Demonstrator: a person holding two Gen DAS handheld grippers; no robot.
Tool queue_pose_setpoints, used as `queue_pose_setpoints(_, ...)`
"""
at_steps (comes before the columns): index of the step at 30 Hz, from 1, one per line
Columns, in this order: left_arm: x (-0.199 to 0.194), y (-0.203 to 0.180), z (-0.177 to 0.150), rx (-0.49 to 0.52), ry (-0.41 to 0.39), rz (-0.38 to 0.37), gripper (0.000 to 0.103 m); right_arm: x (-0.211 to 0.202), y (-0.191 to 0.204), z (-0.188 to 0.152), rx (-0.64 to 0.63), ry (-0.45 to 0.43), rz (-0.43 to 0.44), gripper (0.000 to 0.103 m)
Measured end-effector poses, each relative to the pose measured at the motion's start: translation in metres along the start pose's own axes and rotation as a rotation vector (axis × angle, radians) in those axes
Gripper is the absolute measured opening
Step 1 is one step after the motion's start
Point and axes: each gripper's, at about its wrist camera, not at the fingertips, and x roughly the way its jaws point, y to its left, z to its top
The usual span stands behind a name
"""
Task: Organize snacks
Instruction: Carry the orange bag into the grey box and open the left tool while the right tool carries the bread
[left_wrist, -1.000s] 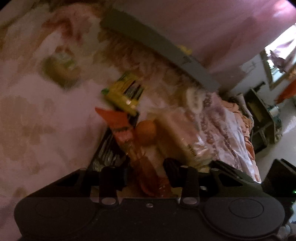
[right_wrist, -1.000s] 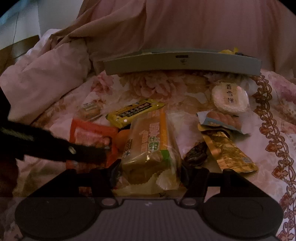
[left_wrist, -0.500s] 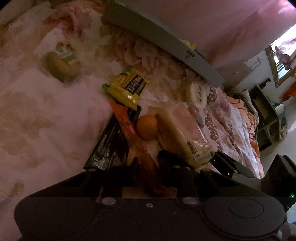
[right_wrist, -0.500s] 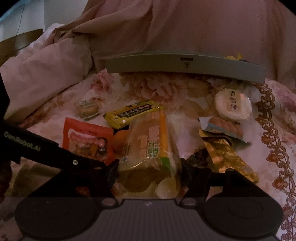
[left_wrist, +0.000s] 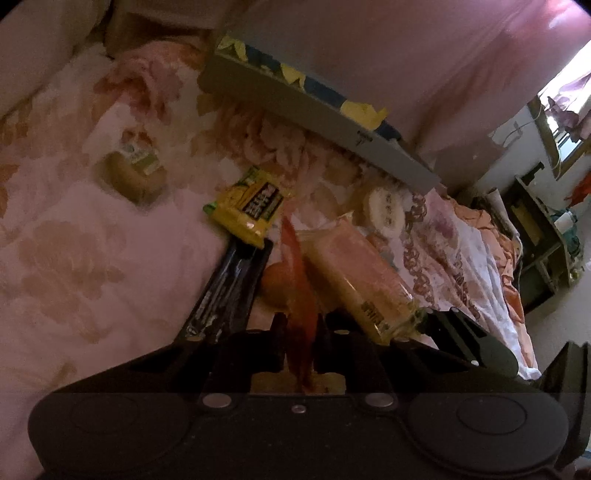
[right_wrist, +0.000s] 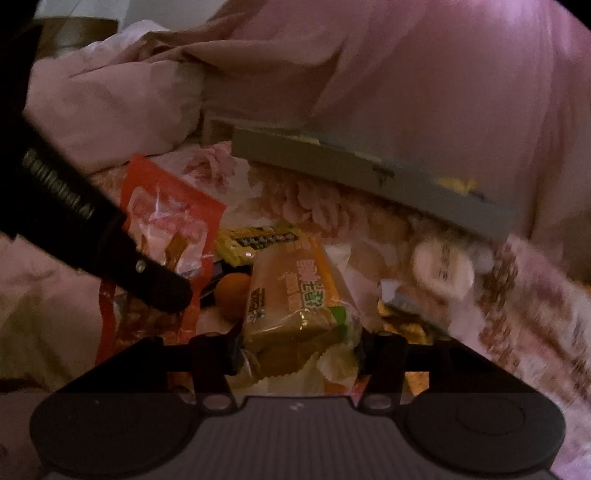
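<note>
Left wrist view, left to right: one small brown cake (left_wrist: 135, 175), one yellow packet (left_wrist: 245, 208), one black wrapper (left_wrist: 229, 291), one red pouch (left_wrist: 301, 295) clamped edge-on in the left gripper (left_wrist: 301, 343), one orange (left_wrist: 275, 286), and one bread packet (left_wrist: 354, 280) squeezed by the right gripper (right_wrist: 299, 354), whose jaws have just been closing; one grey tray (left_wrist: 314, 110) lies behind on the bedspread (left_wrist: 92, 258).

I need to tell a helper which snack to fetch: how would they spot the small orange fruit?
Start at the grey tray on the floral bedspread, then come down the snack pile. The orange fruit sits between the red packet and the wrapped cake, the only unwrapped thing.
</note>
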Motion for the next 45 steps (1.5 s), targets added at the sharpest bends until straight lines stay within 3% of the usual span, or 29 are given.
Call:
queue_pose_setpoints(11, -0.017, -0.012, 0.011, 0.008, -0.070, 0.026, 0.013, -0.014, -0.008, 0.010, 0.046, -0.074, -0.012, 0.057)
queue_pose_setpoints(19, -0.019, -0.023, 0.049, 0.008, -0.149, 0.029, 0.013, -0.015, -0.023, 0.023, 0.094, -0.129, -0.027, 0.057)
queue_pose_setpoints(26, -0.012, -0.030, 0.101, 0.025, -0.227, 0.026, 0.013, 0.000, -0.057, 0.054, 0.179, -0.186, -0.053, 0.058)
queue_pose_setpoints(35, 0.007, -0.047, 0.178, 0.030, -0.347, -0.017, 0.013, 0.052, -0.110, 0.106, 0.269, -0.253, -0.082, 0.058)
queue_pose_setpoints(45, 0.068, -0.047, 0.239, 0.034, -0.319, -0.023, 0.013, 0.127, -0.140, 0.129, 0.324, -0.223, -0.090, 0.058)
